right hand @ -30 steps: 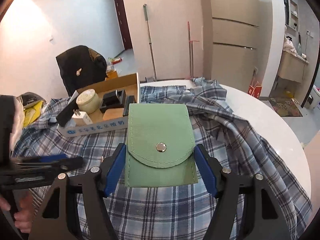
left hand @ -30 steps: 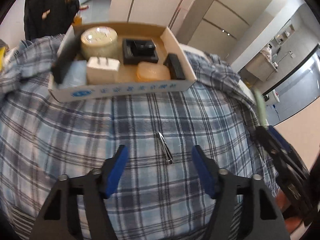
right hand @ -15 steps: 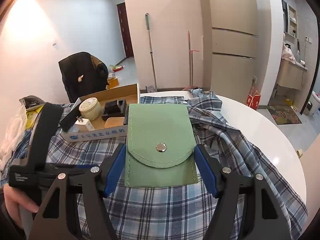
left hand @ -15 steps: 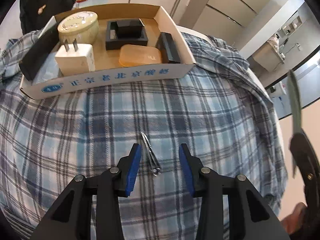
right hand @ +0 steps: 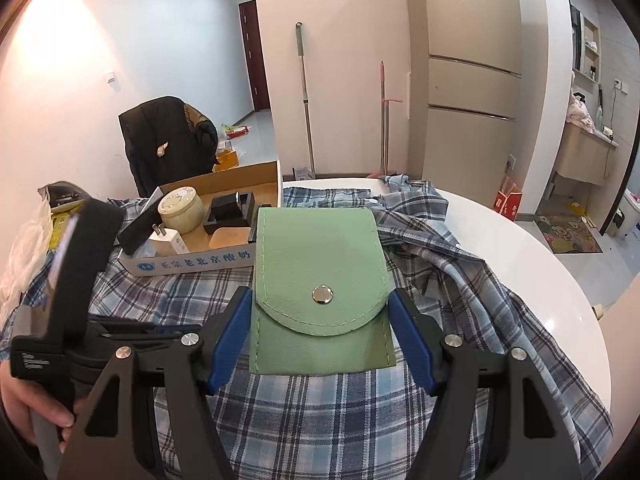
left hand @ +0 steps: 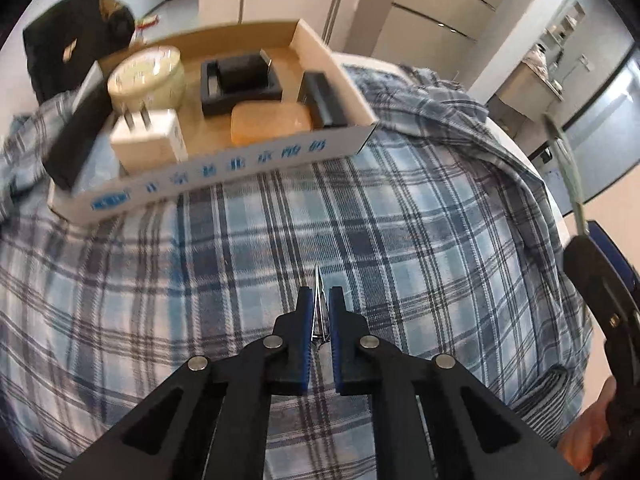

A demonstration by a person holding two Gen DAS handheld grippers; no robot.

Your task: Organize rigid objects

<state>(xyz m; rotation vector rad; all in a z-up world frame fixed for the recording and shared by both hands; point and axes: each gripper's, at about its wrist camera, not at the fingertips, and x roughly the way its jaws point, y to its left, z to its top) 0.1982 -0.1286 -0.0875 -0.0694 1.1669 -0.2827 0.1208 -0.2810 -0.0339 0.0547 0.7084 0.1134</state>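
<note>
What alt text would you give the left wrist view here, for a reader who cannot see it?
The left gripper has just closed its blue pads on a thin metal tweezer-like tool lying on a blue plaid cloth. Beyond it sits an open cardboard box holding a round tin, a white plug, a black tray and an orange bar.

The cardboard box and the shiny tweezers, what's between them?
Only bare plaid cloth. The left wrist view shows nothing else lying between the cardboard box and the tweezers, which the left gripper pinches.
</note>
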